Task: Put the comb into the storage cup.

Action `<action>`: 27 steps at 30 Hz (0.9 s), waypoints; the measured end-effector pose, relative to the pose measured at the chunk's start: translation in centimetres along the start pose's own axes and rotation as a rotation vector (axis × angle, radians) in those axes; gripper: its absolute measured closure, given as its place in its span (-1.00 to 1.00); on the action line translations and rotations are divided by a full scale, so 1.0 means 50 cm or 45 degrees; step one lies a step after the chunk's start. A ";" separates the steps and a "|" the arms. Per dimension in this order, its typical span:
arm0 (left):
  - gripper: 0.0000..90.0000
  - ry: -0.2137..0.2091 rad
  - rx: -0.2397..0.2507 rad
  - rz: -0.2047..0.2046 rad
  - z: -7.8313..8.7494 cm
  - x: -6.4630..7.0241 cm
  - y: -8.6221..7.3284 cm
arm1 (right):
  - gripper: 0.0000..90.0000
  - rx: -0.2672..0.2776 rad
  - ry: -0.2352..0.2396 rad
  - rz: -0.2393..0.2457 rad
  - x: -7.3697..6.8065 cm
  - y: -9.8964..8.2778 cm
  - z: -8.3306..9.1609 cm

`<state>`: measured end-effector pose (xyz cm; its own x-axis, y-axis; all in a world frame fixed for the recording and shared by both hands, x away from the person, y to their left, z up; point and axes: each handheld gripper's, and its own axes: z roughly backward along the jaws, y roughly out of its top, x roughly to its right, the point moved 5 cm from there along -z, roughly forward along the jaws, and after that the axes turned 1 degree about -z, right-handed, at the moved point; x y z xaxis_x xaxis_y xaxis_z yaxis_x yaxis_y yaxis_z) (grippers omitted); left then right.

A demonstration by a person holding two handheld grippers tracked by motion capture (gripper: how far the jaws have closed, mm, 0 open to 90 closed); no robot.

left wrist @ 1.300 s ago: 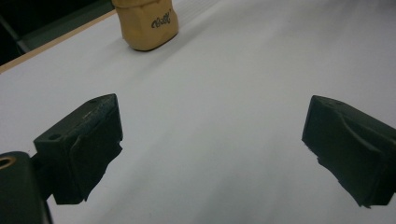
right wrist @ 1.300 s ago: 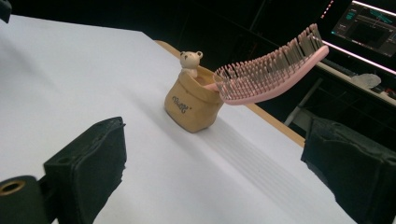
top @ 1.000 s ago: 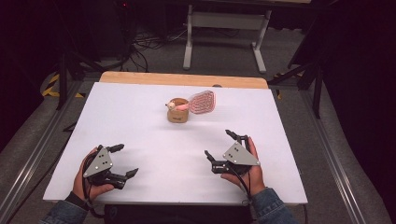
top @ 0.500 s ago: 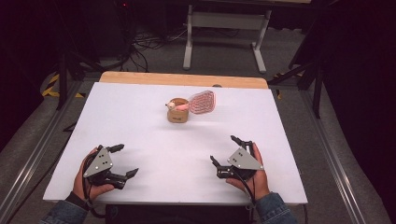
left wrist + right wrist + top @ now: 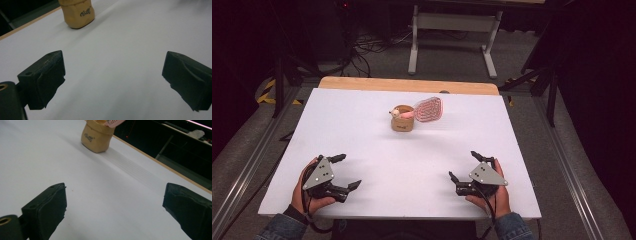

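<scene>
Left gripper (image 5: pixel 346 171) sits low over the near-left part of the white desk (image 5: pixel 362 130), jaws spread wide, nothing between them. In the left gripper view the tan cup (image 5: pixel 77 13) is up ahead, well apart from the jaws. Cup (image 5: pixel 402 119) stands upright at desk centre toward the far edge, with a pink paddle-like thing (image 5: pixel 428 109) sticking out of it, leaning right; looks like a small fan or swatter, hard to tell at this resolution. Right gripper (image 5: pixel 464 168) sits near-right on the desk, released, jaws wide, holding nothing. Cup well clear of both.
</scene>
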<state>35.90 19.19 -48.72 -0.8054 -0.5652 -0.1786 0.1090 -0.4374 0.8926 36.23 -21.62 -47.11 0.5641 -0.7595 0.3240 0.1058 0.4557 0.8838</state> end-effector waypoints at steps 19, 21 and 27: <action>-0.88 0.016 0.003 0.005 0.002 -0.006 -0.001 | -0.87 -0.042 -0.039 -0.033 0.028 -0.037 0.020; -0.88 0.018 0.001 0.005 0.002 -0.006 -0.001 | -0.87 -0.039 -0.033 -0.035 0.026 -0.036 0.020; -0.88 0.008 0.003 -0.012 -0.003 -0.001 0.004 | -0.87 -0.033 -0.034 -0.035 0.021 -0.034 0.022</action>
<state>36.06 19.01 -48.58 -0.8027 -0.5655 -0.1896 0.1000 -0.4410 0.8919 35.71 -23.70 -47.91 0.5385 -0.7839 0.3089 0.1425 0.4461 0.8836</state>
